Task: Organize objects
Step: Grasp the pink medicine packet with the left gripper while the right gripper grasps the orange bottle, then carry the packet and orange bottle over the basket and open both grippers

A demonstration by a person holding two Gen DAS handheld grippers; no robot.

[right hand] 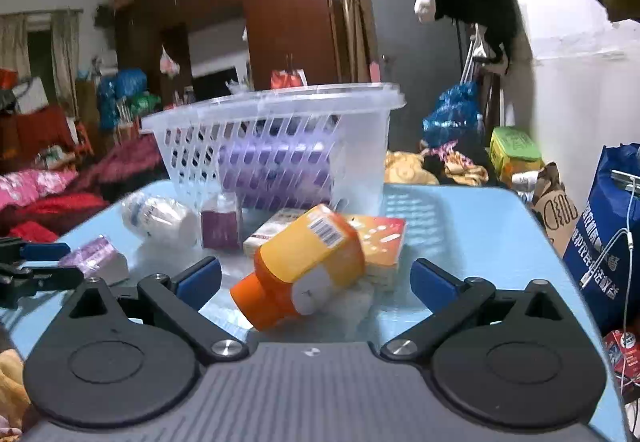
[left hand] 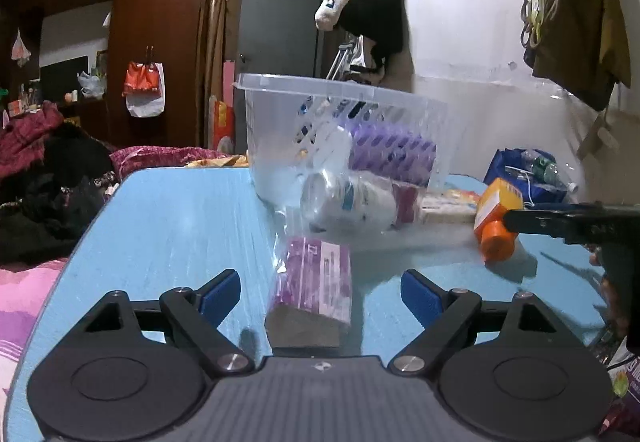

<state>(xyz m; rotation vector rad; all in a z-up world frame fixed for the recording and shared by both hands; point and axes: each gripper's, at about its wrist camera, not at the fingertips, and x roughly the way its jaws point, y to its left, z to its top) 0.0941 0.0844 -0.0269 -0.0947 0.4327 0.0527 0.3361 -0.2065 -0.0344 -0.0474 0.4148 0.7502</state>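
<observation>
Wide apart, both grippers' fingers flank loose items on a glossy blue desk point(left hand: 168, 226).
Left gripper point(left hand: 320, 294) straddles a bagged purple box point(left hand: 312, 290); right gripper point(right hand: 316, 282) an orange plastic bottle point(right hand: 304, 266).

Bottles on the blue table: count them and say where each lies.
2. The orange bottle lies on its side between the right tool's open jaws. The white bottle lies bagged in front of the basket. Others may hide inside the basket.

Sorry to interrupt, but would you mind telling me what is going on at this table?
A person is tidying loose items with a gripper in each hand. The left gripper is open around a bagged purple box; the right gripper is open around an orange bottle lying on its side. Neither grips yet. The clear basket behind already holds a purple pack.
</observation>
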